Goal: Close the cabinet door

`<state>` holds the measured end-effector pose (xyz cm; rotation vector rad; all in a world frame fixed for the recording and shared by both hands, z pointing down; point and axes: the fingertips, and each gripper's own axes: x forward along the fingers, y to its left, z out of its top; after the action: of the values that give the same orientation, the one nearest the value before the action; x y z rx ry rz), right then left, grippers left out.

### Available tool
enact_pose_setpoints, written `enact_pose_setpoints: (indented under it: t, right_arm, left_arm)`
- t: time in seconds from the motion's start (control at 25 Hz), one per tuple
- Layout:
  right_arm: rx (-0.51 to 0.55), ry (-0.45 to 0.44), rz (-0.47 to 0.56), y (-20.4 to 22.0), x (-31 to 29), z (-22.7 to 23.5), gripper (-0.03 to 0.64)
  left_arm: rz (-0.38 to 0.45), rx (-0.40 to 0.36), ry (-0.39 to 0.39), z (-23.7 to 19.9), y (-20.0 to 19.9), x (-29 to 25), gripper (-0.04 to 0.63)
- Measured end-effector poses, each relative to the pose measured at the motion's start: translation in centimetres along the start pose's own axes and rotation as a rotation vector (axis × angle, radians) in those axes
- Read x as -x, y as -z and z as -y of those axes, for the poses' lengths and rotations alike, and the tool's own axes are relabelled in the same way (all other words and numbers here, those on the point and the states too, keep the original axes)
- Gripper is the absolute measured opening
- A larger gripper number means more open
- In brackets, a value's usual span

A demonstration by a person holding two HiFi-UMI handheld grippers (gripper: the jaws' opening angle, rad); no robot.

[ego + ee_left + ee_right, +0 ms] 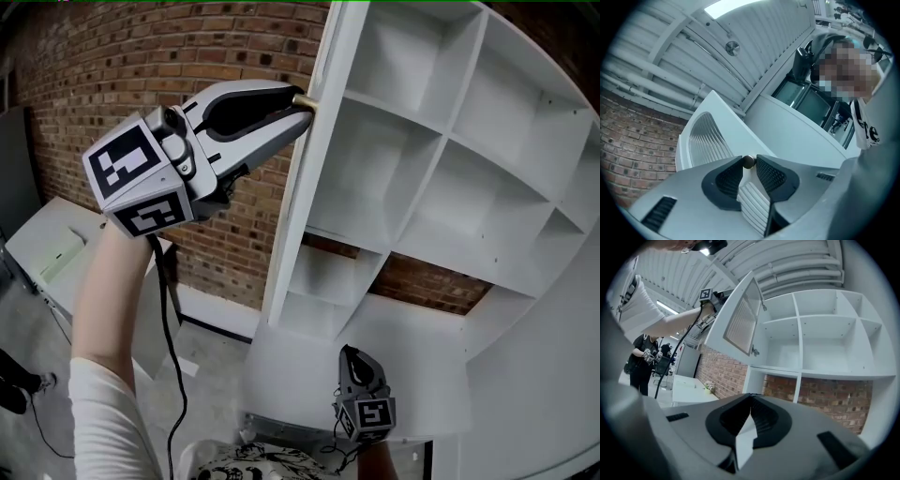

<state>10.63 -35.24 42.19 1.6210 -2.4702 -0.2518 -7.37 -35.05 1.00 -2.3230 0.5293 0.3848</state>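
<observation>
White cabinet door (302, 187) stands swung out from the cabinet (441, 141), edge-on down the middle of the head view, its upper end at top centre. Your left gripper (300, 101) is raised at upper centre-left of that view, tips at the door's small knob (303, 97). The left gripper view confirms it: jaws at a narrow gap, the knob right between the two tips, both black ribbed pads (771, 176) touching it, one on each side. The door's louvred panel (705, 136) shows behind the tips, left of centre in that view. Your right gripper (352, 356) hangs low at bottom centre of the head view, well apart from the door and below the shelves. In the right gripper view its jaws are brought together at the tips with nothing between them. It points toward the cabinet, door at upper left of frame, shelf compartments (820, 338) at upper right. Red brick wall (141, 56) sits behind, on the left side of the head view.
</observation>
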Motion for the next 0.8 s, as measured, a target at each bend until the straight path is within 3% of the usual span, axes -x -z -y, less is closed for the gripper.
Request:
enact_pose_setpoints:
  t: [0.28, 0.8]
  right_arm:
    - [-0.009, -0.005, 0.024, -0.6, 0.7, 4.4, 0.008]
    - [0.008, -0.063, 0.056, 0.4, 0.5, 10.0, 0.008]
  left_arm:
    - [-0.011, -0.007, -0.002, 1.9, 0.5, -3.4, 0.104]
    - [-0.076, -0.094, -0.057, 4.4, 2.1, -9.7, 0.095]
